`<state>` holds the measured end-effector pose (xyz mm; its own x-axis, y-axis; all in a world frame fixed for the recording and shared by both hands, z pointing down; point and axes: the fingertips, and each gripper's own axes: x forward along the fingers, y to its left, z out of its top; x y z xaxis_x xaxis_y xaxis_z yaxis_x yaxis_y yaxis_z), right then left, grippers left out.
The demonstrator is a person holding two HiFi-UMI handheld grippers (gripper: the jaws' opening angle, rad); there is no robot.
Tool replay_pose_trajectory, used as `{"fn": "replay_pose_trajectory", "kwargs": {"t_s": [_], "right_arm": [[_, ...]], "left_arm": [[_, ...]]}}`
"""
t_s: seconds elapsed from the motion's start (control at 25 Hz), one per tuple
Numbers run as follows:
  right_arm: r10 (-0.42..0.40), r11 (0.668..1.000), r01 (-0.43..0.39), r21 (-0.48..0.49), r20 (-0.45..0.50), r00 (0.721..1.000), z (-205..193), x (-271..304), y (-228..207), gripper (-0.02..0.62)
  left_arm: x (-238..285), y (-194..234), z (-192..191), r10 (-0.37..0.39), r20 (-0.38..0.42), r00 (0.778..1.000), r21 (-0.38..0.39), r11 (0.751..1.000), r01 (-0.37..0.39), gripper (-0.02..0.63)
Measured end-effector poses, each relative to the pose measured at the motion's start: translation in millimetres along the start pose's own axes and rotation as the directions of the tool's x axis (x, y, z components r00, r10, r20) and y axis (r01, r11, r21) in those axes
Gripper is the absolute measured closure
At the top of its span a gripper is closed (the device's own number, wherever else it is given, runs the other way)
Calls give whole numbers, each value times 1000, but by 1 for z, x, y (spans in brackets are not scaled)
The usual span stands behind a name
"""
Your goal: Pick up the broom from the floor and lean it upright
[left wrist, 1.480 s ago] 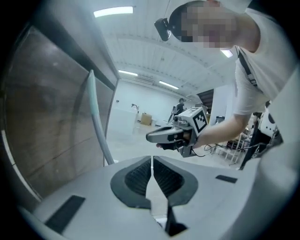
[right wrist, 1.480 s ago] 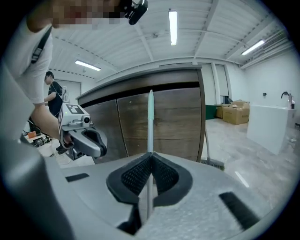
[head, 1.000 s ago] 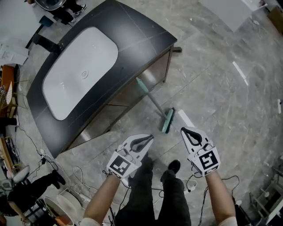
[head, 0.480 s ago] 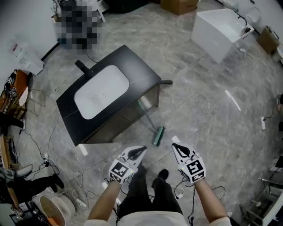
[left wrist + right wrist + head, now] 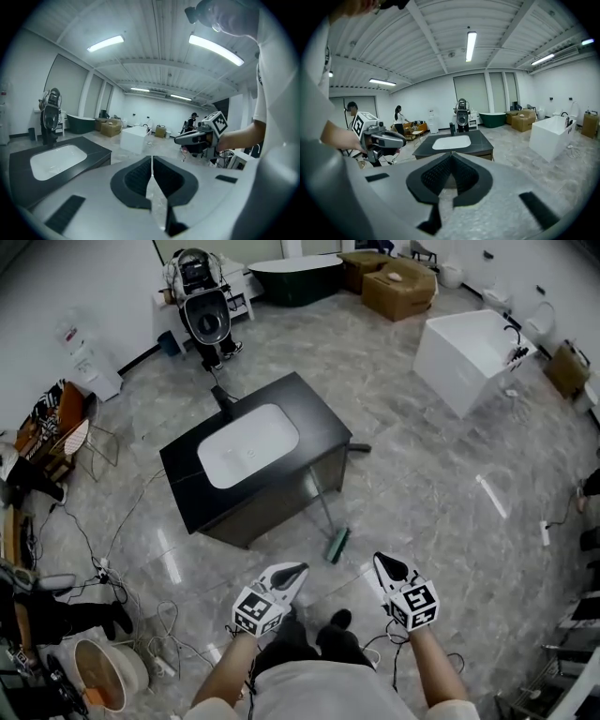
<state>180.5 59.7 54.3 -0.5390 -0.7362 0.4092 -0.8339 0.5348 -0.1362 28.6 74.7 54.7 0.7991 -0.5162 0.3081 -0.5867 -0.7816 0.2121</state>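
The broom has a green head (image 5: 337,545) resting on the grey floor. Its thin handle (image 5: 319,498) slants up to the front edge of the black vanity (image 5: 319,427) and leans there. Both grippers hover near me, well short of the broom. My left gripper (image 5: 301,568) is shut and empty, its jaws (image 5: 151,161) pressed together. My right gripper (image 5: 380,559) is shut as well, with nothing in its jaws (image 5: 451,154). Each gripper shows in the other's view: the right gripper (image 5: 197,137) and the left gripper (image 5: 384,138). Neither gripper view shows the broom.
The vanity carries a white basin (image 5: 248,446). A white bathtub (image 5: 469,348) stands at the back right, cardboard boxes (image 5: 394,282) behind it. Cables (image 5: 141,634) and a bucket (image 5: 103,676) lie at the left. My shoes (image 5: 339,620) are below the grippers.
The view has pulled up and back, so the vanity and broom look smaller and farther. Both grippers rose with it and stayed shut and empty. The broom has not moved.
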Motion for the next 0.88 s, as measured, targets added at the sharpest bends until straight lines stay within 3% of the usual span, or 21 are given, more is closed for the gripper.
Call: {"fn": "replay_pose_trajectory", "kwargs": {"t_s": [0.24, 0.6, 0.88], "right_arm": [[-43, 998, 44, -41, 22, 999, 22, -24, 57, 595], [-129, 991, 131, -24, 66, 989, 37, -38, 168, 595], [-161, 985, 164, -47, 71, 984, 40, -55, 212, 595]], "left_arm": [[-62, -9, 20, -31, 15, 999, 30, 999, 30, 592], [-163, -3, 27, -89, 46, 995, 45, 995, 87, 592], [-196, -6, 17, -137, 55, 989, 61, 989, 133, 592]]}}
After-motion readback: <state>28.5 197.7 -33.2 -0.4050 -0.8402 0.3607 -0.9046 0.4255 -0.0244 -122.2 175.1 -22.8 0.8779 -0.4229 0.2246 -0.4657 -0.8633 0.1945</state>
